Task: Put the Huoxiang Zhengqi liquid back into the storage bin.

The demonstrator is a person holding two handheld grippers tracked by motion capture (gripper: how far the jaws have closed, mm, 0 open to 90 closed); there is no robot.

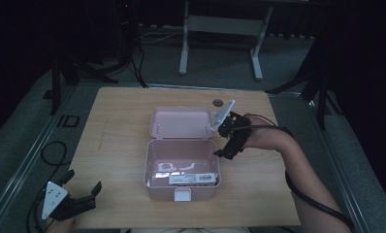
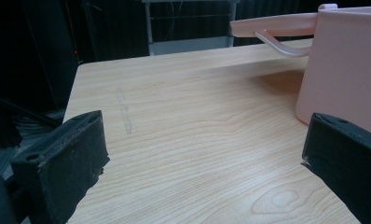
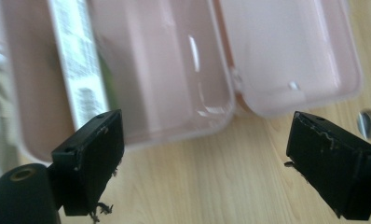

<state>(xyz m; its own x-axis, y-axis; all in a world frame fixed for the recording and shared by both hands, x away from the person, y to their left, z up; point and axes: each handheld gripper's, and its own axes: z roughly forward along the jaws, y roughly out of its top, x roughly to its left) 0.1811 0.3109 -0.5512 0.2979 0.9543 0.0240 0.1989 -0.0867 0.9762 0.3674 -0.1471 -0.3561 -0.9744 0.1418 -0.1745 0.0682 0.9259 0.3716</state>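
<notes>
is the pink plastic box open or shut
Open: the pink plastic box has its hinged lid folded back flat on the wooden table, baring its inside.

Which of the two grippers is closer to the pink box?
The right gripper: it hovers just beside the open pink box at its hinge side. The left gripper rests apart, near the table's corner.

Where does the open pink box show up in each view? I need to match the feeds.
High view: the pink box sits mid-table, its lid laid open behind it.
Left gripper view: the pink box is at the right edge, side wall toward the camera, lid sticking out at top.
Right gripper view: the pink box runs across the top, lid to the right.
Shared landmark: the wooden table.
</notes>
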